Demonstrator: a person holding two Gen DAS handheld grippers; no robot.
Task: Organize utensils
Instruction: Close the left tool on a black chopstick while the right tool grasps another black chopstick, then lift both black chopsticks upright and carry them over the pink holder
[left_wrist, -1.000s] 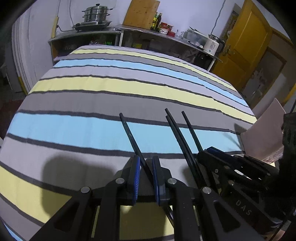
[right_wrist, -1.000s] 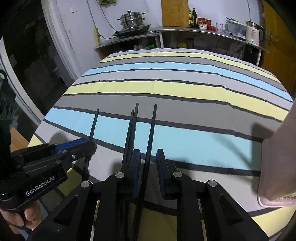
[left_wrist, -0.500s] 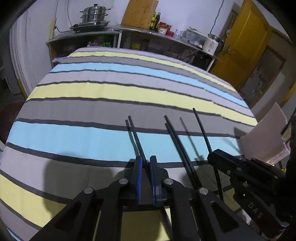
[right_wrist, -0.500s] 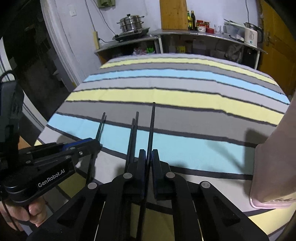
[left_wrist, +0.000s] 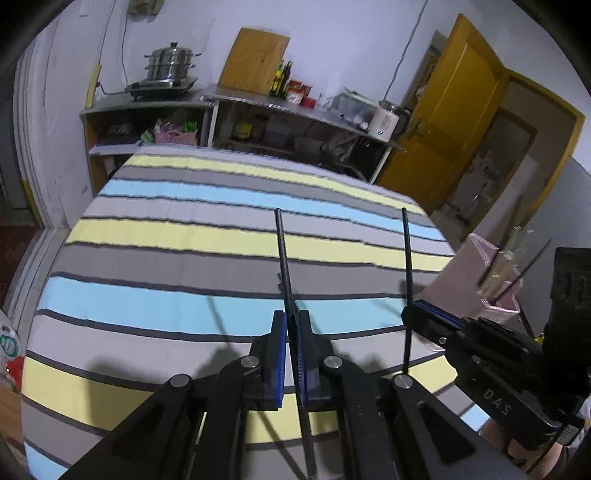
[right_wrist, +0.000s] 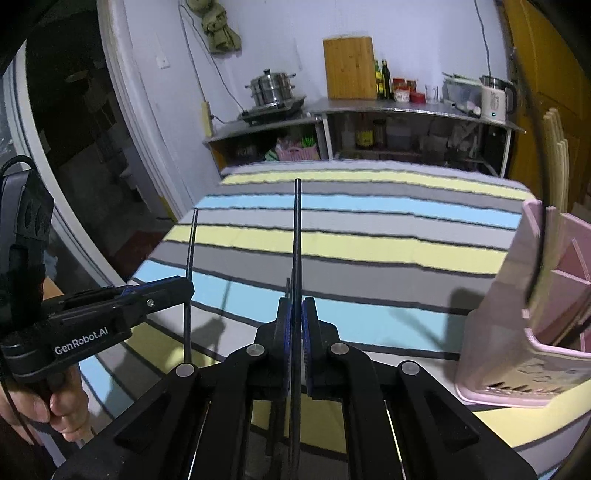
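Now both chopsticks are up off the bed, where a second ago they lay on it; right gripper (right_wrist: 294, 325) has just been closing and is clamped on its chopstick (right_wrist: 296, 236), left gripper (left_wrist: 290, 332) clamped on the other chopstick (left_wrist: 283, 254). Two chopsticks from before aren't visible now. Striped bedspread (left_wrist: 177, 258) below, pink holder (right_wrist: 546, 295) at right, steel counter (right_wrist: 406, 107) with pot (right_wrist: 272, 86) and cutting board (right_wrist: 349, 68) behind, yellow door (left_wrist: 454, 122). Each stick runs lengthwise forward out of the jaws, tips toward the counter
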